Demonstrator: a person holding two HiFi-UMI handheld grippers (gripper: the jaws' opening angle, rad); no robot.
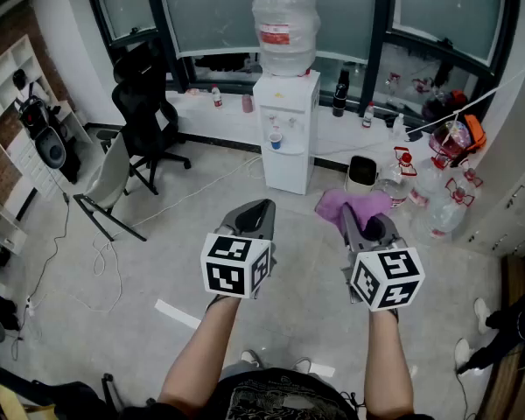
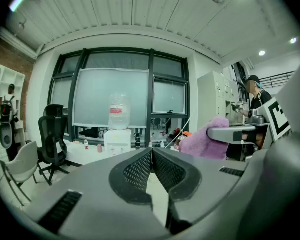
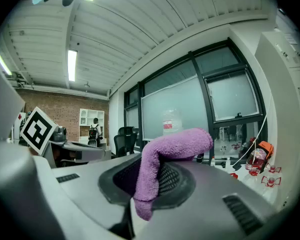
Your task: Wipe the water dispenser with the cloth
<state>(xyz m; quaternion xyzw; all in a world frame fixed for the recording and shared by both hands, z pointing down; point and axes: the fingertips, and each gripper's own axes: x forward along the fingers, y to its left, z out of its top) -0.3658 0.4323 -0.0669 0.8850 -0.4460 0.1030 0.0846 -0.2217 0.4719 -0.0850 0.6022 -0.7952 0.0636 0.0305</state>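
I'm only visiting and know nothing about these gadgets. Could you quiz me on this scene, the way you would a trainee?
1. True or false: the left tongs are shut with nothing between them.
2. What do the right tongs grip? A) a bottle B) a purple cloth C) a cup
3. Has the cloth reached the water dispenser yet?

Key: 1 true. 2 B. 3 No; the dispenser stands apart, across the floor by the windows.

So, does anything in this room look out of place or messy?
Nothing looks spilled or broken. Loose cables trail over the floor at left, and several water jugs sit clustered on it, right of the water dispenser.
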